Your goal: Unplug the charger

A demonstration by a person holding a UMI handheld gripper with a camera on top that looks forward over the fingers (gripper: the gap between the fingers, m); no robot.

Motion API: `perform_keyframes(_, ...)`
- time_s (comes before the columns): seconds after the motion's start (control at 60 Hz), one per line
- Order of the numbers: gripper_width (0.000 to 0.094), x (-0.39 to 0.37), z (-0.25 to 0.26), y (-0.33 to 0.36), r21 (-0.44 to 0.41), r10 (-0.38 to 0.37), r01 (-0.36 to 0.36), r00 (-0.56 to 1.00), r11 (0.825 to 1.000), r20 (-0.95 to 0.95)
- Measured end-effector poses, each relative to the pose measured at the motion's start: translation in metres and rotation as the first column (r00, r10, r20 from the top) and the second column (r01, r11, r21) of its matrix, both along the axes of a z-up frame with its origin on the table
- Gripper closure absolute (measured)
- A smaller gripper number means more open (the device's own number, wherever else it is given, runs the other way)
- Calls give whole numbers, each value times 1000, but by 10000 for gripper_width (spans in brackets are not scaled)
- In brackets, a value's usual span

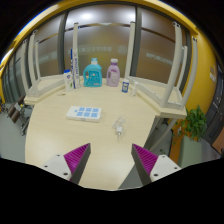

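Warm, even overhead light, soft shadows, strong fisheye bending at edges, slight blur.

One camera rides on the claw, looking forward and slightly down along its fingers across the table. Bottles at twelve o'clock sit well beyond, by the far partition.

The desk has a smooth, pale wood-look top with a soft matt sheen. The 2 bottles at its far edge look like glossy translucent plastic, 1 blue-green, 1 pinkish. The power strip is smooth white plastic, as is the small charger. The tool has open fingers carrying matt magenta ribbed pads.
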State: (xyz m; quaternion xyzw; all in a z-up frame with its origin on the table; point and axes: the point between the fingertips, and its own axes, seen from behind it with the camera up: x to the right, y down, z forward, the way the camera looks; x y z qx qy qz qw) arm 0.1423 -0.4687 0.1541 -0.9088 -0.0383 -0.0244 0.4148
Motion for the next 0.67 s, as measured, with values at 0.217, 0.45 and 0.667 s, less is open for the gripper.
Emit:
perform_keyframes(0.217, 82, -8, 58, -75, 69, -34, 33, 999, 997, 20)
perform_keyframes(0.45, 83, -20, 89, -106, 138, -51, 47, 998, 989, 31)
perform_keyframes(0.667, 85, -26, 100, -109, 159, -76, 72, 997, 985, 18)
